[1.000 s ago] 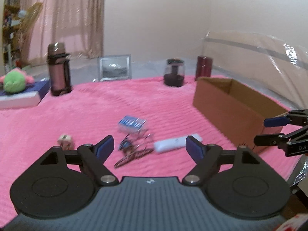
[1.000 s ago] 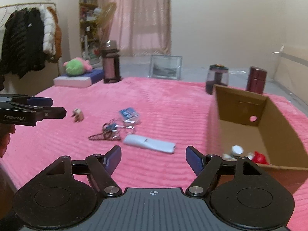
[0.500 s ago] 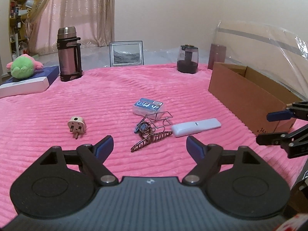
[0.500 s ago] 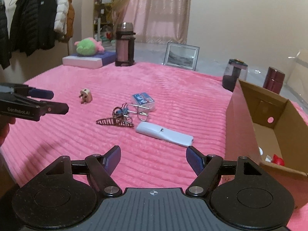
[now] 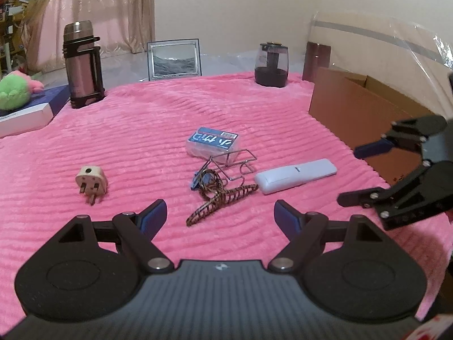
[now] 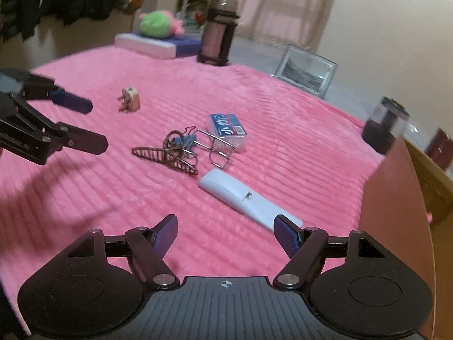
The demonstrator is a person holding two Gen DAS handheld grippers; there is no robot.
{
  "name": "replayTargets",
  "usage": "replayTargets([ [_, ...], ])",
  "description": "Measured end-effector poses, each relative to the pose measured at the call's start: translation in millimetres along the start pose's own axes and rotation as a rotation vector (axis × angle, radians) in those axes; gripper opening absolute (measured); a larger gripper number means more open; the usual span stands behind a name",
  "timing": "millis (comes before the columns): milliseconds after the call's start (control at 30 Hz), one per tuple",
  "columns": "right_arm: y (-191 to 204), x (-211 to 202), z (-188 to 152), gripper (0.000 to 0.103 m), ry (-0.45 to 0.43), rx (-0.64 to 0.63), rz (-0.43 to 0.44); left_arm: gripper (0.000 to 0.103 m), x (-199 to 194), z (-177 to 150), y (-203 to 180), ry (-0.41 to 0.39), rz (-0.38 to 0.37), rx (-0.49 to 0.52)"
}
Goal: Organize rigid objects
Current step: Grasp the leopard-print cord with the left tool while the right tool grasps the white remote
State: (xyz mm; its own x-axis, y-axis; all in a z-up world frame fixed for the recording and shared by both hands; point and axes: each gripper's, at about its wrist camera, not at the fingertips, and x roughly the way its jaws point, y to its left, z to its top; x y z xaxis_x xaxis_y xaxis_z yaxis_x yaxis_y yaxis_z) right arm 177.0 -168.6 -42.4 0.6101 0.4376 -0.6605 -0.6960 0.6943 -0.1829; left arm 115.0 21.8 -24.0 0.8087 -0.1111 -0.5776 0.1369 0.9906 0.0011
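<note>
Both tools gape with nothing between their pads: left tool (image 5: 220, 216), right tool (image 6: 225, 229). At the left tool's twelve o'clock lies a hair claw (image 5: 223, 196), then wire clips (image 5: 232, 164), possibly tangled; remote (image 5: 296, 175) at one, plug (image 5: 92, 182) at ten, box (image 5: 365, 113) at two on the pink blanket (image 5: 141, 130).

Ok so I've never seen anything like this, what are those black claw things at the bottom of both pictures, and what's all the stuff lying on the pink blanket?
Those are two hand-held grippers, one in each of a person's hands, each carrying its own camera. One picture looks along the left gripper, the other along the right gripper; each also shows in the other's view. Both stand open and hold nothing. On the pink blanket lie a plug adapter, a brown hair claw, a wire clip, a small clear box with a blue label and a white remote. A cardboard box stands at the right, probably where they go.
</note>
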Motion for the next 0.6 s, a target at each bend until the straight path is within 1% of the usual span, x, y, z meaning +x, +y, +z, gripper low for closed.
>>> replayTargets([
  [167,-8,39,12,0.072,0.048,-0.109,0.012,0.08,28,6,4,0.019,-0.016,0.026],
  [300,-13,69,19,0.071,0.097,-0.181,0.042,0.079,48,8,8,0.033,-0.031,0.039],
  [367,-14,81,22,0.068,0.115,-0.219,0.051,0.079,56,8,9,0.037,-0.039,0.043],
  [400,-14,88,23,0.065,0.126,-0.233,0.059,0.079,59,8,10,0.04,-0.041,0.044],
  [433,-14,96,25,0.062,0.138,-0.243,0.068,0.079,63,8,11,0.044,-0.044,0.043],
  [500,-16,108,26,0.06,0.16,-0.255,0.073,0.079,69,7,12,0.052,-0.05,0.044],
  [600,-22,119,30,0.059,0.161,-0.213,0.088,0.079,77,4,13,0.065,-0.058,0.043],
])
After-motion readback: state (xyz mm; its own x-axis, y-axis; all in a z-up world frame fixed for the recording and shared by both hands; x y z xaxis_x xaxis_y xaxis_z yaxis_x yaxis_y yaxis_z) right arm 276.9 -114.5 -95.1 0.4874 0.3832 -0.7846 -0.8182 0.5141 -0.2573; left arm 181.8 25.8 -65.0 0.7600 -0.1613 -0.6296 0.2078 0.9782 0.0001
